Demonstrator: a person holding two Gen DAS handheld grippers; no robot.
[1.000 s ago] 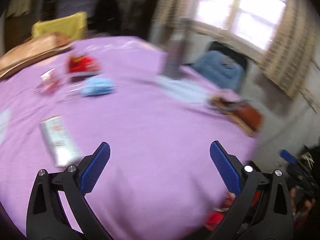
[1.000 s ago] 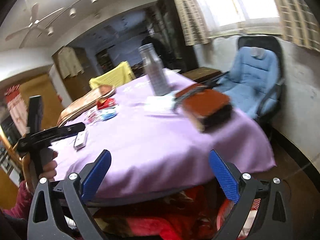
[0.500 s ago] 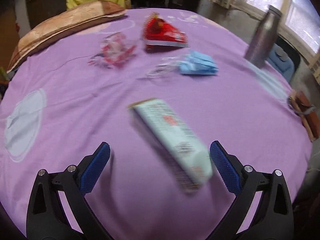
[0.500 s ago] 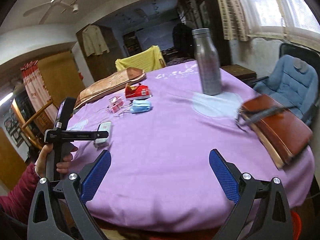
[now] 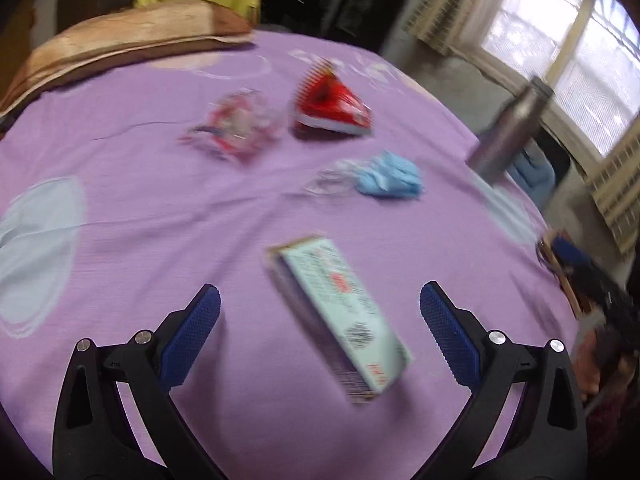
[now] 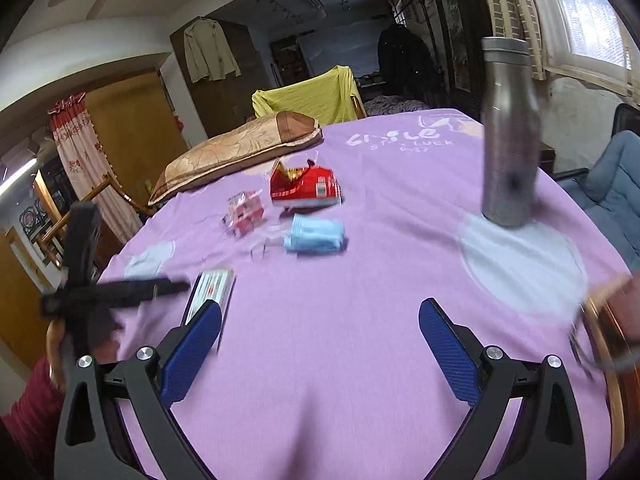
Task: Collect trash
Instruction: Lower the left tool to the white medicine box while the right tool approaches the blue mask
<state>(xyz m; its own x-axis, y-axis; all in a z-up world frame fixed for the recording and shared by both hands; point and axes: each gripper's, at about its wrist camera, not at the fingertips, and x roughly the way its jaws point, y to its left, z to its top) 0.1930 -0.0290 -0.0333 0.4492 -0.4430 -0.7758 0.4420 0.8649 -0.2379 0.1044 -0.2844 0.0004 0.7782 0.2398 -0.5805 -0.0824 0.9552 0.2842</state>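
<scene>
In the left wrist view, the left gripper point(image 5: 320, 320) is held wide apart over the purple cloth point(image 5: 160, 208), and nothing is pinched in it. A pale box point(image 5: 340, 316) lies flat on the cloth, between the two blue pads but slanted across the gap. Farther off, a blue mask point(image 5: 390, 179), a red packet point(image 5: 330, 106) and a clear wrapper point(image 5: 236, 126) are seen, well apart from the gripper. The box looks like the first trash to be picked. For a good grab, the gripper should be turned until the pads face the long sides of the box, then lowered until the pads sit beside it, and only then squeezed. In the right wrist view, the right gripper point(image 6: 318, 344) is also spread wide and empty, above bare cloth. The box point(image 6: 212, 292) is seen to the left, just beside the left gripper point(image 6: 116, 294) held in a hand point(image 6: 60, 344). A steel bottle point(image 6: 508, 136) stands upright to the right and should be left alone.
</scene>
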